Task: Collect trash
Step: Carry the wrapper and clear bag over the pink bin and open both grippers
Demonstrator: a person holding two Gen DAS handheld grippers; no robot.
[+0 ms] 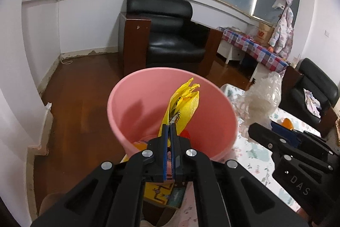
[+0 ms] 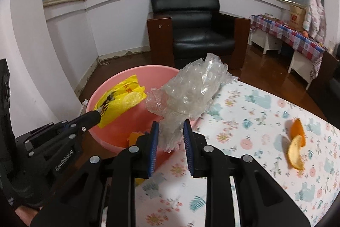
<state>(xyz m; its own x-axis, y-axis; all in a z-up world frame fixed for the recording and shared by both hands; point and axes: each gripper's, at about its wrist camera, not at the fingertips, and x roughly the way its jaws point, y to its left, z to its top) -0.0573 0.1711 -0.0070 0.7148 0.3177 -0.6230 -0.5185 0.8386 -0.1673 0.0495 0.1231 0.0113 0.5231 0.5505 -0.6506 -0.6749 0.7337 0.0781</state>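
My left gripper point(image 1: 170, 128) is shut on a yellow snack wrapper point(image 1: 187, 103), which it holds over the mouth of the pink bin point(image 1: 119, 99). Orange scraps lie at the bin's bottom. In the right wrist view the same left gripper point(image 2: 97, 115) reaches in from the left with the yellow wrapper point(image 2: 121, 101) above the bin point(image 2: 99, 131). My right gripper point(image 2: 171, 127) is shut on a crumpled clear plastic film point(image 2: 191, 90), just right of the bin at the table's edge. Orange peel point(image 2: 296, 142) lies on the floral tablecloth point(image 2: 244, 131). The left wrist view shows the right gripper point(image 1: 255, 130) beside the bin.
A black armchair point(image 2: 197, 27) stands against the far wall across the wooden floor point(image 1: 80, 82). A low table with a checked cloth point(image 2: 293, 35) runs along the right wall. A second black chair point(image 1: 312, 86) sits at the right. A yellow patterned item point(image 1: 161, 195) lies below my left gripper.
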